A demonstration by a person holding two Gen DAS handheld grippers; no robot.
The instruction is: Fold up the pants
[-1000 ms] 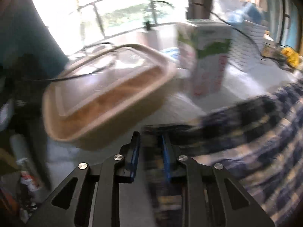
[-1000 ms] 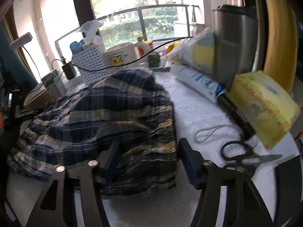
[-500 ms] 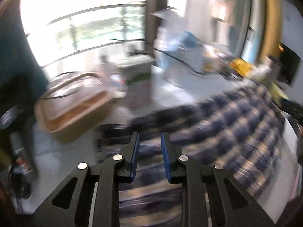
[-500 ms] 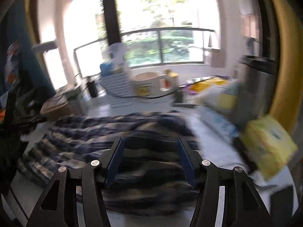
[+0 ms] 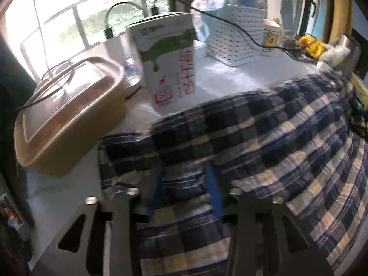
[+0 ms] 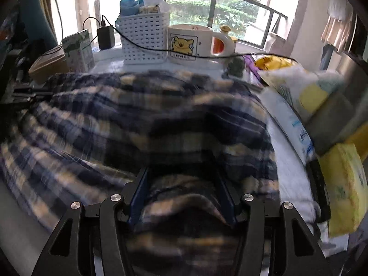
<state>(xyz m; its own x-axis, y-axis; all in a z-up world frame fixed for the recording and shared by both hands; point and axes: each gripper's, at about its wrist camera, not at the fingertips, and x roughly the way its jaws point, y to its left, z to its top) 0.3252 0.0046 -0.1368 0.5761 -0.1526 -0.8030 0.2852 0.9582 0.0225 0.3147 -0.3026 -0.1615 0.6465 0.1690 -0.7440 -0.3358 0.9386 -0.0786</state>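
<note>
Plaid pants [image 5: 264, 138] lie heaped across the white-covered table [image 5: 230, 78], a fold draped over both tools after being carried across the cloth in the past second. The left tool [image 5: 186, 184], which a second ago pinched an edge near the brown lidded container [image 5: 69, 115], now stands partly spread with fabric between its fingers; the right tool [image 6: 181, 191] is spread wide over bunched cloth. The release suggests one fold is laid, with smoothing or another fold likely next.
</note>
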